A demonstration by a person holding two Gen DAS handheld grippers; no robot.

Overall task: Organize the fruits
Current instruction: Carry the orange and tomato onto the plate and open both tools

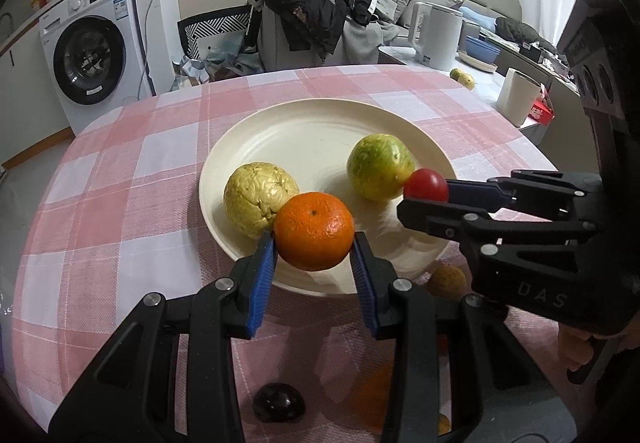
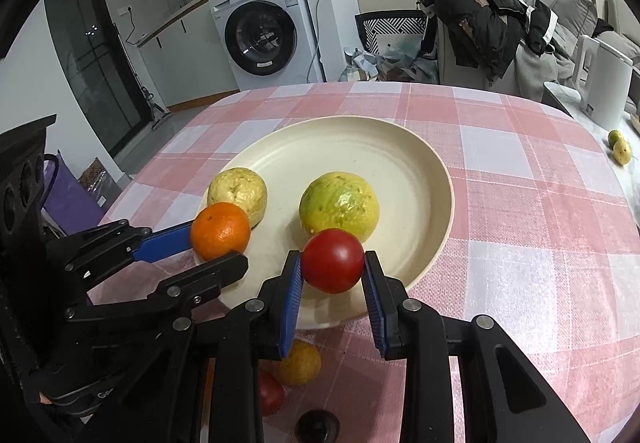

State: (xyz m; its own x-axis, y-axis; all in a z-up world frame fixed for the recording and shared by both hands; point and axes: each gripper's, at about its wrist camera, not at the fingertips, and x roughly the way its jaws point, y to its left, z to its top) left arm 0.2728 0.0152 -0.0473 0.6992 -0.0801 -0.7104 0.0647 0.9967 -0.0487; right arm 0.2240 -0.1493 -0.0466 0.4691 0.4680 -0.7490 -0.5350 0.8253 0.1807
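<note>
Orange mandarin [image 1: 314, 231] clamped between the blue pads of the left gripper [image 1: 314, 243], held over the near rim of the cream plate [image 1: 304, 123]; whether it hangs above the plate or touches it cannot be told. Red cherry tomato [image 2: 333, 261] clamped the same way in the right gripper [image 2: 333, 267], over the plate's near right edge. Both sets of fingers are clenched on their fruit, pads bearing at the widest part.

Already on the plate: a wrinkled yellow fruit [image 1: 260, 199] just beside the mandarin, and a green-yellow fruit [image 1: 378, 167] right behind the tomato. More fruit lies on the pink checked worktop [image 1: 120, 171] below the grippers, including a small yellow-orange fruit [image 2: 300, 361] and a dark round fruit [image 1: 279, 401].

Risks, as judged:
- Both loads sit near the rim. Released here, either could roll off onto the cloth.
- Round fruit dropped against its neighbour may nudge it and set it rolling.
- Tomato skin is soft; a harder squeeze could bruise or split it.
- The two grippers work close together; converging further could knock fingers.
</note>
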